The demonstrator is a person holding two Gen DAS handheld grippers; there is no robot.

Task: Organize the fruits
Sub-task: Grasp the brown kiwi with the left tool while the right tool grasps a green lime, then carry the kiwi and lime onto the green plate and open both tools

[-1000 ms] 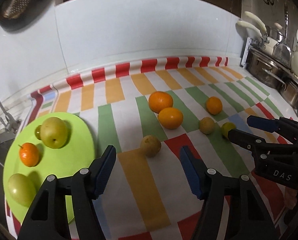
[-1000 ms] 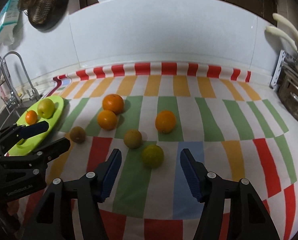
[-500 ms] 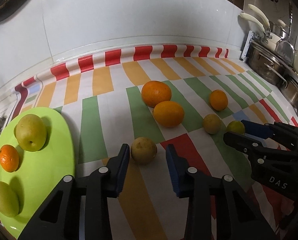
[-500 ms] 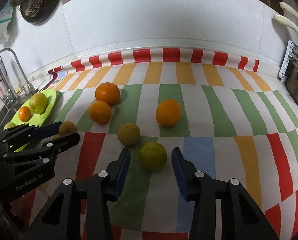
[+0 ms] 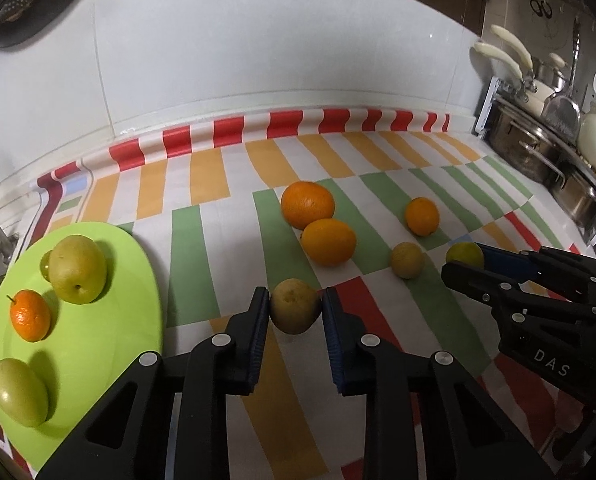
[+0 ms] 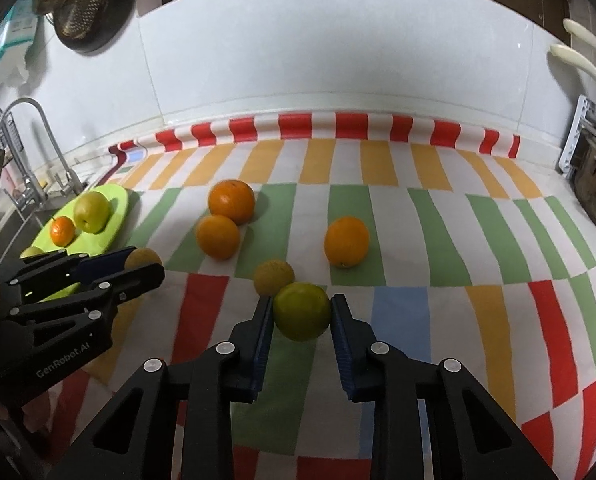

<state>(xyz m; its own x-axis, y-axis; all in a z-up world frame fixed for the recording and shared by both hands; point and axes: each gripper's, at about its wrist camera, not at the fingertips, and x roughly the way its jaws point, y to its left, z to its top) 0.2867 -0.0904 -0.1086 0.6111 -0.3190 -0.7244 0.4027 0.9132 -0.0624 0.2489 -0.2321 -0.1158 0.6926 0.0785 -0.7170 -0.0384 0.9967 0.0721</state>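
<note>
My left gripper is shut on a brownish-yellow round fruit that rests on the striped cloth. Its pads press both sides. My right gripper is closing on a green citrus fruit, and both pads touch it. Each gripper also shows in the other's view: the right gripper at the right, the left gripper at the left. Three oranges and another brownish fruit lie loose on the cloth. The green plate at the left holds yellow-green fruits and a small tangerine.
Steel pots and pale-handled utensils stand at the far right of the counter. A faucet and a sink lie left of the plate. The white tiled wall closes the back. A metal strainer hangs at the upper left.
Both grippers went from wide open to closed on their fruits, the left on the brownish one and the right on the green one. Both cameras moved slightly closer to the fruits.
</note>
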